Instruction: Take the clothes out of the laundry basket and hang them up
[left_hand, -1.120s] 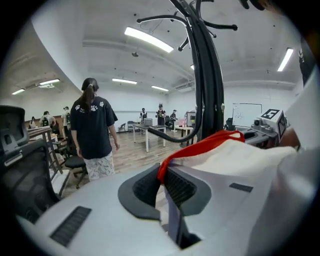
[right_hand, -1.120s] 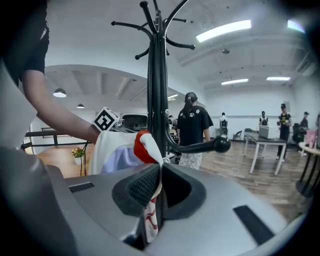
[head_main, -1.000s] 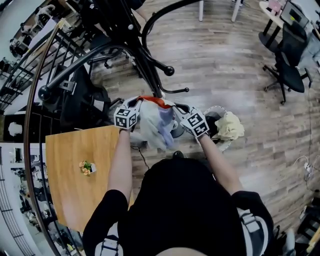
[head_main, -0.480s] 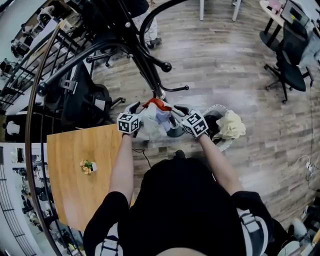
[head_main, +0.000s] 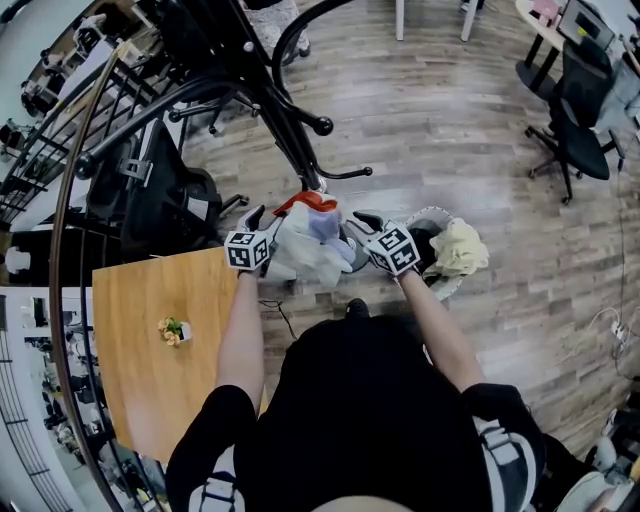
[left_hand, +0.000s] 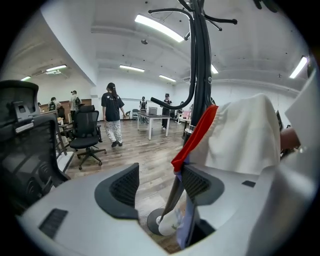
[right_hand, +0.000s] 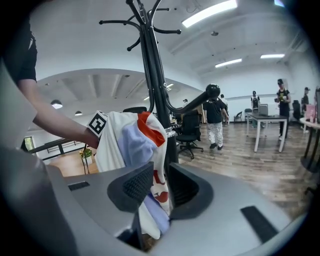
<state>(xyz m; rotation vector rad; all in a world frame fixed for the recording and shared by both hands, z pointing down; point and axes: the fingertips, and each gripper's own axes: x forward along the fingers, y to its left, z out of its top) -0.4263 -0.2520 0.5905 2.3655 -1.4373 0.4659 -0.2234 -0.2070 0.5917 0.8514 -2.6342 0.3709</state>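
A white, lavender and red garment (head_main: 312, 238) hangs at the black coat rack (head_main: 290, 130), between my two grippers. My left gripper (head_main: 260, 220) has just been opening. In the left gripper view its jaws (left_hand: 160, 185) stand wide apart, and the garment's red hem (left_hand: 196, 136) only brushes the right jaw. My right gripper (head_main: 362, 222) has also just been opening. The garment (right_hand: 135, 145) hangs loosely through the narrow gap of the right gripper (right_hand: 161, 186). The laundry basket (head_main: 432, 222) sits on the floor at the right and holds a cream cloth (head_main: 460, 250).
A wooden table (head_main: 150, 340) with a small flower pot (head_main: 172, 332) stands at the left. A black office chair (head_main: 160, 200) is beside the rack and another chair (head_main: 580, 120) is at the far right. The rack's round base (left_hand: 156, 222) is just below. People (left_hand: 112, 112) stand far off.
Both grippers' jaws have spread apart and sunk a little. The garment, stretched between them earlier, now hangs bunched at the rack.
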